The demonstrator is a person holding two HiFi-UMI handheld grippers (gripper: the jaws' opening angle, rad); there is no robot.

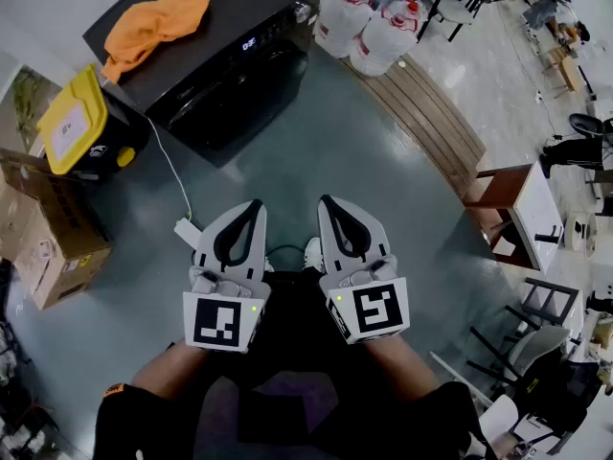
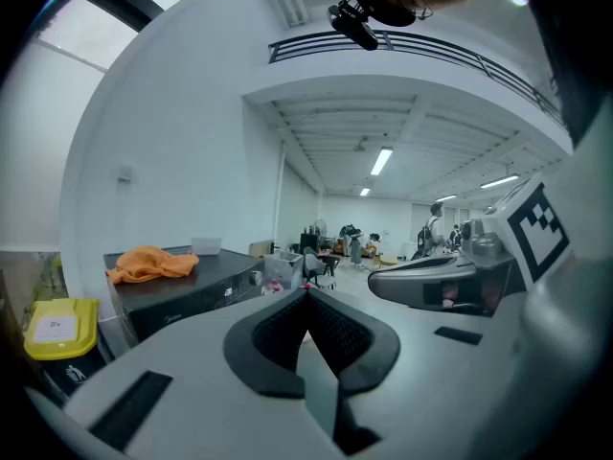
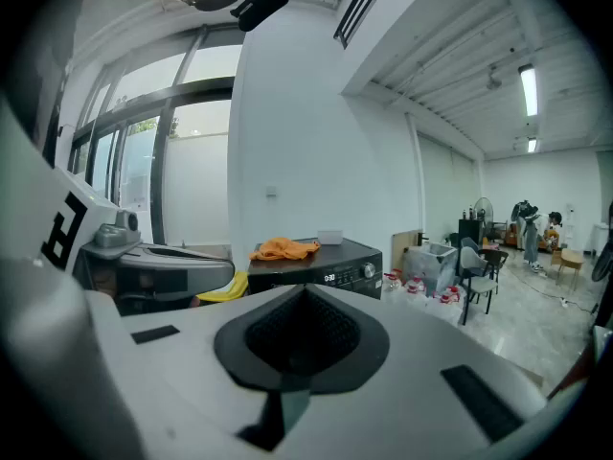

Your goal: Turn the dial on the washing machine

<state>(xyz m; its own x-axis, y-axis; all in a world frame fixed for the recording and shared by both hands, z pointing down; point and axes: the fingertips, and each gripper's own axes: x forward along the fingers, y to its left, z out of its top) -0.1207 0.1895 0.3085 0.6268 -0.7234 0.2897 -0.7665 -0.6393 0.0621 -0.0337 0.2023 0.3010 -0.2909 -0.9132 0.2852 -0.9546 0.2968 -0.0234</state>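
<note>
Washing machine (image 1: pixel 239 3): dark unit at the far end of the floor, front panel facing the person, display lit. Its dial (image 3: pixel 368 269) sits at the right end of the control panel, best seen in the right gripper view; too small to read its setting. An orange cloth (image 1: pixel 158 22) lies on the machine's top, toward its left side. A yellow-lidded bin (image 1: pixel 72 121) stands just left of the machine, and a cardboard box (image 1: pixel 53 247) sits nearer, along the left edge. Clear water jugs (image 1: pixel 369 22) are clustered just right of the machine. A white cable (image 1: pixel 172 175) runs from the machine toward a plug block on the floor near the grippers. Left gripper (image 1: pixel 253 205): jaws fully together, nothing between them, held low and close to the body, pointing toward the machine. Right gripper (image 1: pixel 326 200): same, jaws closed on nothing, just beside the left one. Both are well apart from the machine, with open floor between. Progress, as judged from these views: nothing done yet; the dial is untouched and out of reach. Left to do: walk up to the machine, bring one gripper to the right end of the panel, open its jaws around the dial, close on it and rotate.
</note>
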